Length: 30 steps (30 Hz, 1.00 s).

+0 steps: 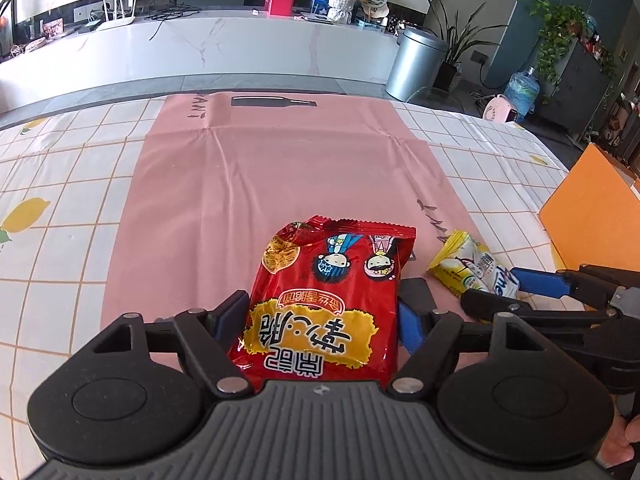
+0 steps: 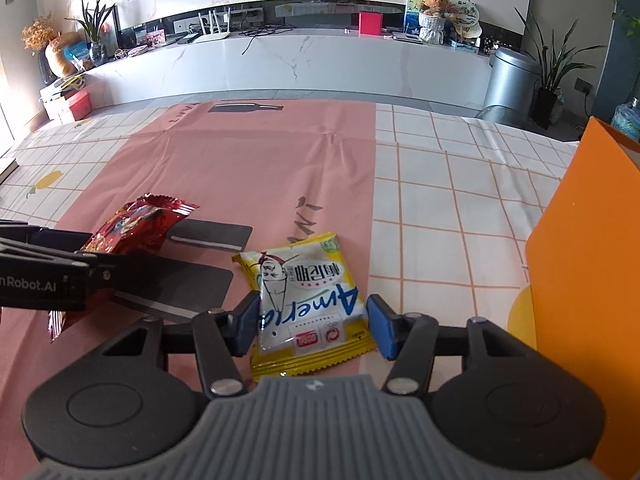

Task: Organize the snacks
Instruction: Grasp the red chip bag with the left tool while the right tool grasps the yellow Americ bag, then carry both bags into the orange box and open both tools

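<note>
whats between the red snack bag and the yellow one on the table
No other snack, only a strip of pink cloth with dark printed bars between the red bag and the yellow bag, clearest in the right wrist view.

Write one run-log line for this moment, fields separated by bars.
left gripper: around red snack bag, grip unclear | right gripper: open around yellow snack packet | orange box: at right
</note>
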Motion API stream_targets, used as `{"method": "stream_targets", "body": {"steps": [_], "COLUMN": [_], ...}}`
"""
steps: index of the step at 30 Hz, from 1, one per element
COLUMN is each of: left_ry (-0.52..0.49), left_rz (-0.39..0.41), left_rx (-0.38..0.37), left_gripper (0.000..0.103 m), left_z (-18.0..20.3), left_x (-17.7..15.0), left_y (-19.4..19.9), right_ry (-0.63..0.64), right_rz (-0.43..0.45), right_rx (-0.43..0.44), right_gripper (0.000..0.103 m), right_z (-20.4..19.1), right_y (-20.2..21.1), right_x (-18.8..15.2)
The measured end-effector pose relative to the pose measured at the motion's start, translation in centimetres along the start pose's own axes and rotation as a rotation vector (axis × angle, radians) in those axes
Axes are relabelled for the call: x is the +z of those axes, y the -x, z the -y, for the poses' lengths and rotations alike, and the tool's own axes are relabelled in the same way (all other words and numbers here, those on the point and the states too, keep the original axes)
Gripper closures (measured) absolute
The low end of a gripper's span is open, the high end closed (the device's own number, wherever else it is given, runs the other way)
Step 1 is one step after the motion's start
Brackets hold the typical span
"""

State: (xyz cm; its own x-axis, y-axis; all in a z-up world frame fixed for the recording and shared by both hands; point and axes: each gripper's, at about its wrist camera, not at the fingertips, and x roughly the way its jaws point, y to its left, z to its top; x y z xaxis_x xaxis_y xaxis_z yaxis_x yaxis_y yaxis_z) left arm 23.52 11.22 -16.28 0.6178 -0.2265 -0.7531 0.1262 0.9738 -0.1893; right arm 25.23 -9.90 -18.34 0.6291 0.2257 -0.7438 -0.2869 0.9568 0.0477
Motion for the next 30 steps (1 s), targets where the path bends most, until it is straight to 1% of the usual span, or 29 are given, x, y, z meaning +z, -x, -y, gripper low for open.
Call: {"method": "stream_targets", "body": {"steps": [2,4,7,10,13,16,19,25,28,30], "left_ry": [0.028,0.054,0.063,0.042,0.007,0.004,-0.001,-0.012,-0.043,-0.068], "left_rz": [0.0,0.001,0.016,0.041,0.039,0.042,0.053,0.127,0.16,0.168], "left_rx": [-0.008,-0.008,-0.016,-0.032,-0.047,-0.07,-0.077,-0.088,-0.108,-0.127], "left_gripper": [0.022,0.023,0.024,0.024,0.024,0.024,0.024,0.024,0.024,0.024], "left_z": [0.1,0.2,0.6,1.7,3.1,4.3,5.6,8.6,10.8,12.4], "left_x": [-0.1,-0.2,-0.3,-0.2,0.0,0.1,0.2,0.9,1.3,1.5], "left_y": [0.2,0.4,1.3,2.7,3.9,5.3,7.0,11.2,12.8,13.4], "right_ry": [-0.009,-0.03,-0.053,-0.066,-0.067,-0.075,-0.104,-0.144,-0.155,-0.169], "right_rz": [-0.008,-0.015,-0.028,-0.018,-0.003,0.004,0.017,0.09,0.133,0.157], "right_rx": [0.005,0.006,0.002,0.015,0.017,0.009,0.009,-0.004,-0.026,-0.044], "right_gripper": [0.048,0.049,0.049,0.049,0.049,0.049,0.049,0.049,0.049,0.049], "right_z": [-0.1,0.1,0.2,0.3,0.2,0.3,0.8,2.1,3.5,4.7], "right_y": [0.2,0.5,1.5,3.2,5.2,7.3,9.7,15.4,18.4,20.2], "right_x": [-0.1,-0.2,-0.6,-1.1,-1.4,-1.4,-1.5,-1.8,-2.2,-2.6]}}
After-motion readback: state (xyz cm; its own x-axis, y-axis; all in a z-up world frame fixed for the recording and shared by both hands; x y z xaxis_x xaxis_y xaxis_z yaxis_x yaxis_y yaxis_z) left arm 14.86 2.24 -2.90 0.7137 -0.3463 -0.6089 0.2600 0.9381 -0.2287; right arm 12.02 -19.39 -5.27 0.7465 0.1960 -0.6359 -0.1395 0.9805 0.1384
